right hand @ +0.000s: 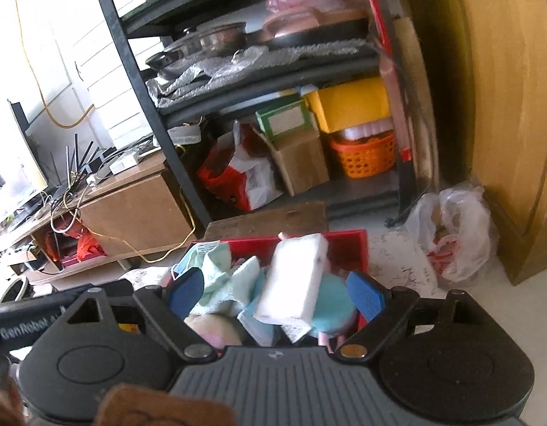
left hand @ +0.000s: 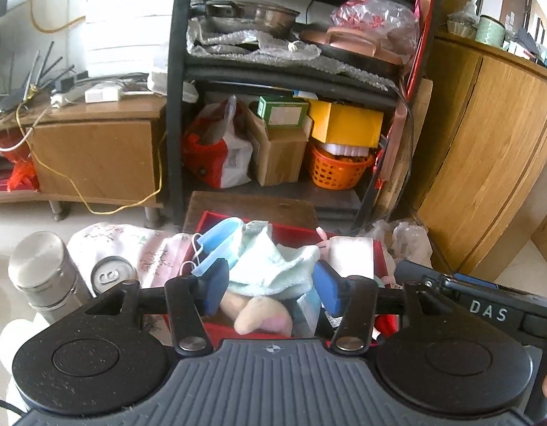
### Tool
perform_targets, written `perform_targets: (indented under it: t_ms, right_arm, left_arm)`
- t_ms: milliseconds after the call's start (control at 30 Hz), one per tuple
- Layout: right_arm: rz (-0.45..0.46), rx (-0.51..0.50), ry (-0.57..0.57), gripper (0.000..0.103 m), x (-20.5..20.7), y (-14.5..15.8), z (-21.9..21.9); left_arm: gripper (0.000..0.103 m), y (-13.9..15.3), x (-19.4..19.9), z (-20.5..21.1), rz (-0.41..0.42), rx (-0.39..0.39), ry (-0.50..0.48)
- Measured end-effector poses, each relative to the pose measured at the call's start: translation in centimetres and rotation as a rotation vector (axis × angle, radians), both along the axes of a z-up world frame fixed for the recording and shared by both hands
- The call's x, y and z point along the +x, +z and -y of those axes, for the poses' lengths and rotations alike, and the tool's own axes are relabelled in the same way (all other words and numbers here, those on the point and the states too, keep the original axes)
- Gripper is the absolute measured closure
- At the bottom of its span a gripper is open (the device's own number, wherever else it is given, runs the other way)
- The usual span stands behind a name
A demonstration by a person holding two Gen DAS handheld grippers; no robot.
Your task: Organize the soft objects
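Sorting appears well advanced: the red box [left hand: 380, 248] already holds a heap of soft items, and both grippers hover just above it with nothing held. The left gripper [left hand: 270, 285] has its jaws partly open, with the light green towel [left hand: 273, 259] lying below and between them, unpressed. The right gripper [right hand: 275, 293] has its jaws wide; the white sponge [right hand: 296, 278] sits under the gap, untouched.

Judged step: release completed, or a fresh pick not yet begun. The next move calls for locating any soft item outside the box, or descending squarely on one item to reposition it.

Count inside the box: one green towel, one white sponge, one blue face mask [left hand: 216, 239], one round teal pad [right hand: 335, 305], one pastel plush toy [left hand: 259, 316]. Beside the box: one steel flask [left hand: 43, 273], one can [left hand: 112, 275].
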State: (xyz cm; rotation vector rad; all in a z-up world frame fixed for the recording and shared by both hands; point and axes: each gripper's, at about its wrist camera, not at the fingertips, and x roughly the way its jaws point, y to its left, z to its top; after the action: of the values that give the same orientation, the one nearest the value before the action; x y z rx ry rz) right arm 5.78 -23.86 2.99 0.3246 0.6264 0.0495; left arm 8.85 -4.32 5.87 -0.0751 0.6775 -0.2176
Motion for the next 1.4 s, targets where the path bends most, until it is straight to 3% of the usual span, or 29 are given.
perform_targets:
  t_ms: [567, 1067, 1400]
  right_arm:
    - [0.016, 0.037, -0.004, 0.041, -5.3, -0.3, -0.5]
    - [0.027, 0.074, 0.031, 0.041, -10.5, -0.5, -1.5]
    - [0.071, 0.023, 0.046, 0.041, -12.6, -0.1, -2.7]
  left_arm:
    - [0.041, -0.1, -4.3, -1.1, 0.034, 0.034, 0.023]
    - [0.033, -2.0, -8.4, -2.7, -0.007, 0.030, 0.062]
    - [0.025, -2.5, -9.8, -2.5, 0.001, 0.043, 0.074]
